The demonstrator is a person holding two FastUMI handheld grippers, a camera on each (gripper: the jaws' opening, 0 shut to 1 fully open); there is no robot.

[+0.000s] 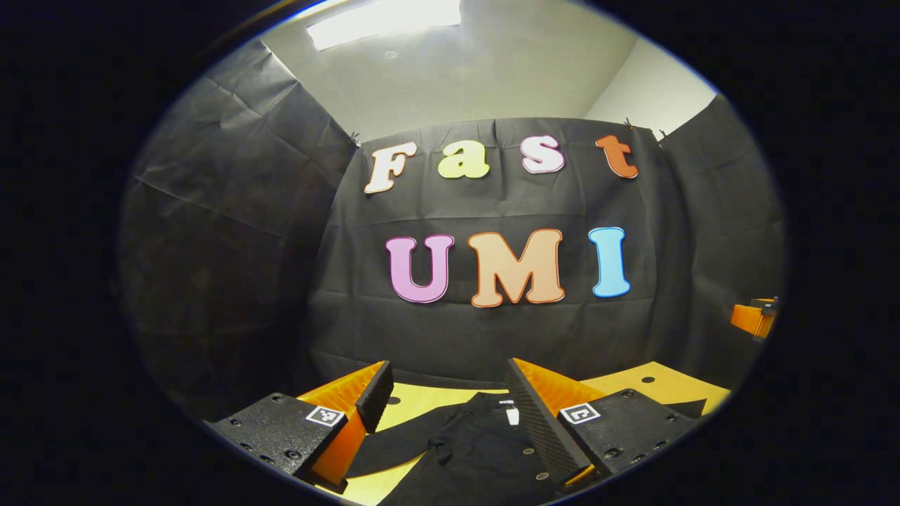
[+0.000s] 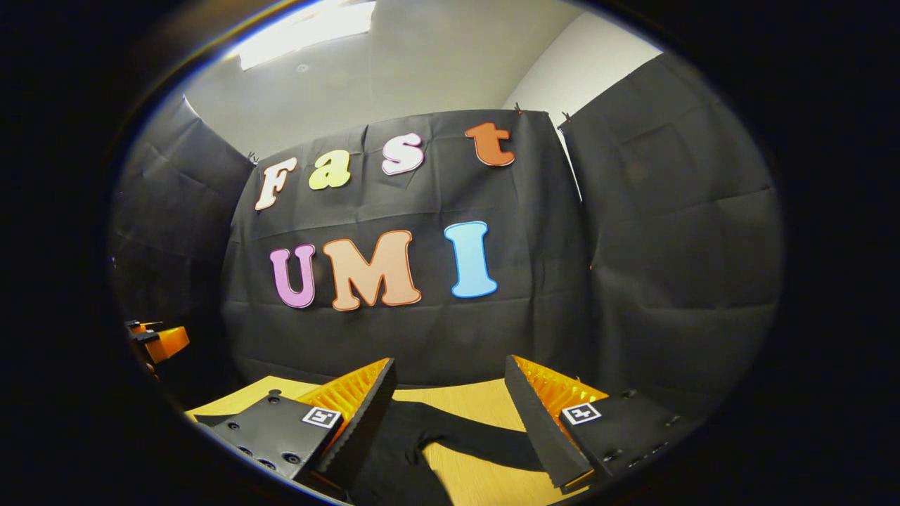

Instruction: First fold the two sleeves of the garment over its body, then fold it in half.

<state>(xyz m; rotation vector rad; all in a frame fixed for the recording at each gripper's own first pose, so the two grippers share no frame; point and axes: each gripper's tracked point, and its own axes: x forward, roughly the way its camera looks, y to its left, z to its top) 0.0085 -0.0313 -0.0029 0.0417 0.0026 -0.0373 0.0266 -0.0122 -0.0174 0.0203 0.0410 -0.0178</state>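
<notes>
Black garment [image 1: 478,443] (plain, unpatterned) on a yellow table [image 1: 661,383].

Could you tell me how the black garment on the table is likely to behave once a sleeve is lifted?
The black cloth garment lies flat and creased, so it is probably floppy and light. Its sleeve would likely drape and drag across the yellow wooden table.

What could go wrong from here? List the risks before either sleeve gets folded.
1. The shirt is black and wrinkled, so a sleeve edge is hard to pick out; the open left gripper might pinch the body too.
2. The sleeve lies flat on the table; the open right gripper could scrape the wood or miss it.
</notes>
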